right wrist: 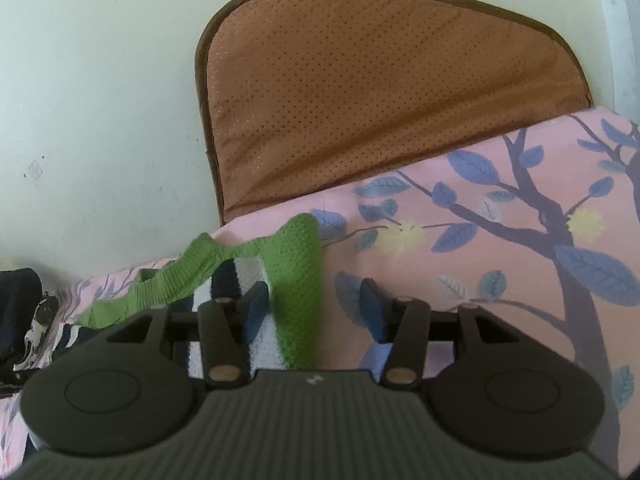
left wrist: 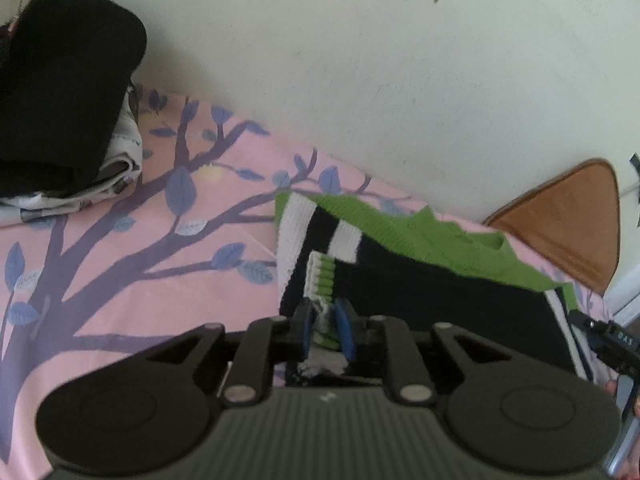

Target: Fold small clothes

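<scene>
One knitted sweater [left wrist: 420, 280], green, black and white, lay on the pink tree-print bed sheet [left wrist: 140, 280] close to the pale wall [left wrist: 400, 80], only partly folded: a striped cuff had been brought over the black body, while the green hem sat rumpled and uneven toward the wall. Left tongs [left wrist: 325, 326] were nearly closed, pads pinching the ribbed green-and-white cuff. Right tongs [right wrist: 316, 312] stood about half open over the sweater's green edge; the left pad lay against the knit, the right pad over bare sheet, so nothing was gripped. Judged early to mid fold; the sleeve tuck and the final halving appeared to remain. Open sheet lay to the left of the sweater and to its right. A brown cushion [right wrist: 380, 100] leaned on the wall just behind the green edge, and a stack of dark folded clothes [left wrist: 60, 100] sat well apart at far left.
</scene>
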Demonstrator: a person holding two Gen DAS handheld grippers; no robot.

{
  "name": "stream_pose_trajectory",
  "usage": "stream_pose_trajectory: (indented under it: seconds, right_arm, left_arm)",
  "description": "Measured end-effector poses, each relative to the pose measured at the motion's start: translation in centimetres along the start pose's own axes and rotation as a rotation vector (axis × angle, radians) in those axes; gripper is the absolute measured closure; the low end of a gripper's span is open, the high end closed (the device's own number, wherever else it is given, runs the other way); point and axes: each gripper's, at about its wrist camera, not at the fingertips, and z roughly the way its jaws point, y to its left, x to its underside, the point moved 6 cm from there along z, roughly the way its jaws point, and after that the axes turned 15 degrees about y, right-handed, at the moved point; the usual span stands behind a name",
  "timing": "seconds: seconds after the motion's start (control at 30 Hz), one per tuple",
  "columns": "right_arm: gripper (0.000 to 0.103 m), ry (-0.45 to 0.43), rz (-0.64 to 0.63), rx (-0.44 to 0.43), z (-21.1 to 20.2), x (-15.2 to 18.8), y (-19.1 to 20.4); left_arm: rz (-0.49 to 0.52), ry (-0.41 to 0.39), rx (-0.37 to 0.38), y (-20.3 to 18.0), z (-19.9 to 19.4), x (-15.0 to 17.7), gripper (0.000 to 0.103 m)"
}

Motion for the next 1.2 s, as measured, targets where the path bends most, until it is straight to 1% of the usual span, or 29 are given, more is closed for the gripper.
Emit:
stream_pose_trajectory:
  seconds: [0.07, 0.13, 0.17, 0.2, 0.23, 0.27, 0.33, 0.37, 0.4, 0.47, 0.5, 0.53, 0.57, 0.63, 0.7, 0.77, 0.83, 0.87, 0.9, 0.93, 0.97, 1.0, 1.03, 1.07, 1.1, 1.17, 1.2]
  right_arm:
    - [0.043, -0.035, -0.01, -0.037, -0.8, 0.1, 0.1]
    - [0.041, -0.047, -0.032, -0.068, -1.2, 0.2, 0.5]
    - [0.041, -0.032, -0.045, -0.063, -1.0, 0.3, 0.7]
    - [0.042, -0.002, -0.058, -0.049, -0.6, 0.3, 0.9]
    - [0.055, 0.029, -0.081, -0.033, -0.1, 0.3, 1.3]
    - [0.094, 0.034, -0.105, -0.015, -0.1, 0.4, 1.7]
    - [0.093, 0.008, -0.115, 0.04, -0.3, 0.5, 2.0]
    - [0.093, -0.012, -0.101, 0.073, -0.5, 0.4, 1.8]
    - [0.093, -0.021, -0.08, 0.089, -0.7, 0.3, 1.5]
    - [0.093, -0.011, -0.036, 0.082, -0.5, 0.2, 0.8]
    - [0.093, -0.004, -0.022, 0.076, -0.4, 0.1, 0.6]
    - [0.093, -0.001, -0.014, 0.074, -0.3, 0.1, 0.5]
    - [0.093, 0.002, -0.007, 0.073, -0.3, 0.0, 0.4]
    - [0.093, 0.01, 0.003, 0.067, -0.1, 0.0, 0.3]
    - [0.093, 0.013, 0.012, 0.06, -0.1, 0.0, 0.1]
    - [0.092, 0.013, 0.024, 0.051, -0.2, 0.0, 0.0]
    - [0.09, 0.01, 0.042, 0.033, -0.3, -0.1, -0.2]
    - [0.086, 0.01, 0.052, 0.018, -0.3, -0.1, -0.3]
    - [0.084, 0.012, 0.06, -0.003, -0.6, -0.1, -0.5]
    - [0.083, 0.02, 0.068, -0.012, -1.1, 0.1, -0.7]
    - [0.078, 0.025, 0.082, -0.015, -1.9, 0.5, -0.9]
    - [0.071, 0.024, 0.093, -0.034, -3.2, 1.1, -1.0]
    - [0.057, 0.028, 0.082, -0.073, -4.5, 1.9, -0.7]
    - [0.054, 0.039, 0.054, -0.103, -5.6, 2.8, -0.3]
    - [0.054, 0.048, 0.012, -0.108, -6.6, 3.7, 0.3]
    - [0.054, 0.06, -0.094, -0.064, -7.8, 5.4, 1.6]
    - [0.055, 0.072, -0.143, -0.037, -7.9, 6.1, 2.3]
  left_arm:
    - [0.0, -0.063, 0.003, -0.3, -1.2, -0.2, 0.087]
    - [0.032, -0.136, -0.012, -0.9, -2.8, -0.4, 0.084]
    - [0.058, -0.165, -0.022, -1.4, -3.2, -0.5, 0.076]
    - [0.088, -0.184, -0.03, -2.0, -3.3, -0.5, 0.065]
    - [0.12, -0.189, -0.038, -2.6, -3.1, -0.6, 0.062]
    - [0.149, -0.183, -0.048, -3.2, -2.6, -0.6, 0.061]
    - [0.19, -0.157, -0.072, -4.1, -1.2, -0.5, 0.063]
    - [0.201, -0.142, -0.082, -4.3, -0.4, -0.5, 0.064]
    - [0.207, -0.125, -0.089, -4.3, 0.6, -0.6, 0.066]
    - [0.213, -0.089, -0.112, -4.2, 2.7, -0.7, 0.068]
    - [0.22, -0.084, -0.153, -3.9, 3.8, -0.8, 0.064]
    - [0.246, -0.11, -0.175, -3.8, 4.3, -0.7, 0.062]
    - [0.26, -0.114, -0.179, -3.9, 4.4, -0.9, 0.062]
    - [0.252, -0.109, -0.184, -3.8, 4.7, -1.3, 0.06]
    - [0.278, -0.112, -0.219, -4.2, 5.0, -1.2, 0.059]
    - [0.307, -0.122, -0.259, -4.7, 5.0, -1.0, 0.058]
    - [0.305, -0.124, -0.279, -4.7, 4.9, -1.0, 0.051]
    - [0.296, -0.115, -0.277, -4.5, 4.6, -0.9, 0.046]
    - [0.281, -0.101, -0.272, -4.2, 4.0, -0.6, 0.044]
    - [0.261, -0.088, -0.247, -3.9, 2.8, 0.0, 0.044]
    - [0.253, -0.087, -0.203, -3.7, 1.5, 0.8, 0.041]
    - [0.259, -0.093, -0.148, -3.5, -0.1, 1.9, 0.038]
    - [0.27, -0.093, -0.121, -3.2, -1.3, 3.0, 0.037]
    - [0.278, -0.088, -0.114, -2.8, -2.2, 4.1, 0.036]
    - [0.284, -0.078, -0.109, -2.3, -3.0, 5.1, 0.036]
    - [0.287, -0.043, -0.09, -1.6, -3.8, 6.9, 0.036]
    - [0.289, -0.029, -0.092, -1.4, -3.9, 7.7, 0.038]
